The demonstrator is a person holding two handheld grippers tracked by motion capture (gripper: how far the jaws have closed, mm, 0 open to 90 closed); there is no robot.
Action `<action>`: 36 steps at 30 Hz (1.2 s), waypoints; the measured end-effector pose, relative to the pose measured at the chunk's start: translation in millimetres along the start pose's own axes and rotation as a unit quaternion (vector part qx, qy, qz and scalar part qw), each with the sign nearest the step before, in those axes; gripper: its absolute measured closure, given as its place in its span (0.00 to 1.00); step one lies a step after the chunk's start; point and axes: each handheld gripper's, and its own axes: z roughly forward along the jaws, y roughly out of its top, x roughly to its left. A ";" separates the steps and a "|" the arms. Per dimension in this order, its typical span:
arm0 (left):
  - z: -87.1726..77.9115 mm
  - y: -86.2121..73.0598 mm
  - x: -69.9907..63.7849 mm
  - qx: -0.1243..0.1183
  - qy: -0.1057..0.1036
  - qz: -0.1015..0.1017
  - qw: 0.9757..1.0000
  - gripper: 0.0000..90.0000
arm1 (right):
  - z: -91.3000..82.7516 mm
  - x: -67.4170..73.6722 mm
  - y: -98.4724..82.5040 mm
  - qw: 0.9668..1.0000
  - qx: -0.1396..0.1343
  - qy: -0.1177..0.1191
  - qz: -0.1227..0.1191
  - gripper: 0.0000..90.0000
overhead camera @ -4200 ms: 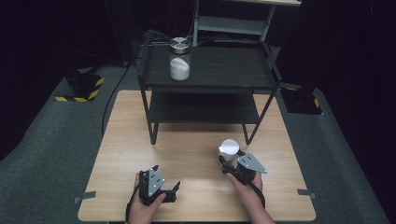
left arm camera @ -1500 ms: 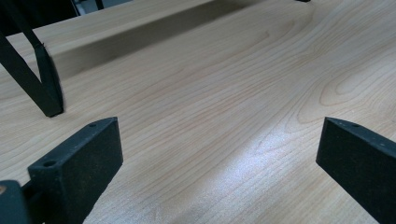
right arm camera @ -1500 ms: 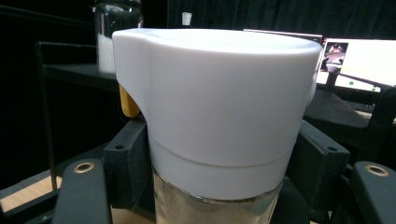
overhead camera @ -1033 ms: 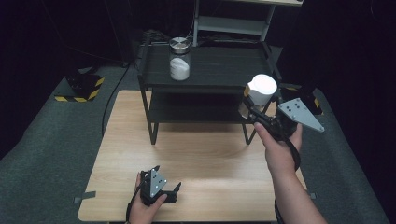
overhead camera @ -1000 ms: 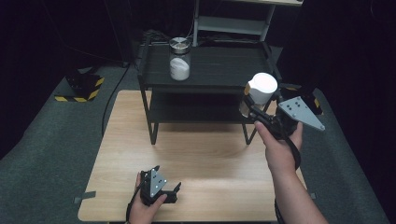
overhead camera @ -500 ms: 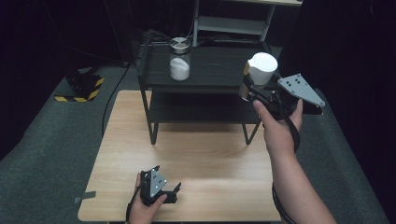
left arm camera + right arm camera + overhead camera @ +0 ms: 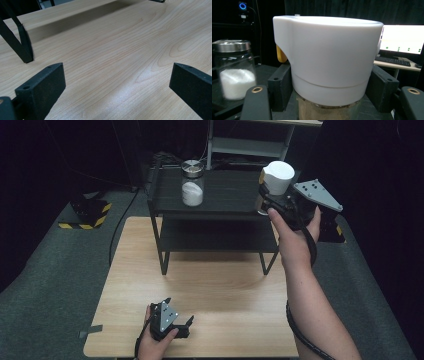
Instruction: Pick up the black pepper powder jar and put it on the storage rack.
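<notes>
The right claw is clamped on a white-lidded jar, carried above the black shelf; next, lowering beside the glass jar is judged due. The left claw rests open on the desk.

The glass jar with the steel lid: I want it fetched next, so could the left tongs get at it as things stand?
Probably yes. The left tongs rest open and empty at the table's near edge, and the glass jar stands alone on the black shelf's top, with open tabletop between. It would be a long forward reach.

A steel-lidded glass jar stands on a black rack.
</notes>
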 end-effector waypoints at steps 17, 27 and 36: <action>-0.9 -0.9 1.7 -0.002 -0.003 -0.005 1.000 0.01 | 26.7 -4.8 0.8 1.000 0.013 -0.010 -0.002 0.34; -1.0 -1.2 3.6 -0.002 -0.006 -0.011 1.000 0.01 | 41.0 -13.1 -7.2 1.000 0.011 -0.010 0.008 0.34; -1.3 -1.7 4.1 -0.003 -0.007 -0.011 1.000 0.01 | 49.0 -11.8 -13.8 1.000 0.005 -0.015 0.012 0.34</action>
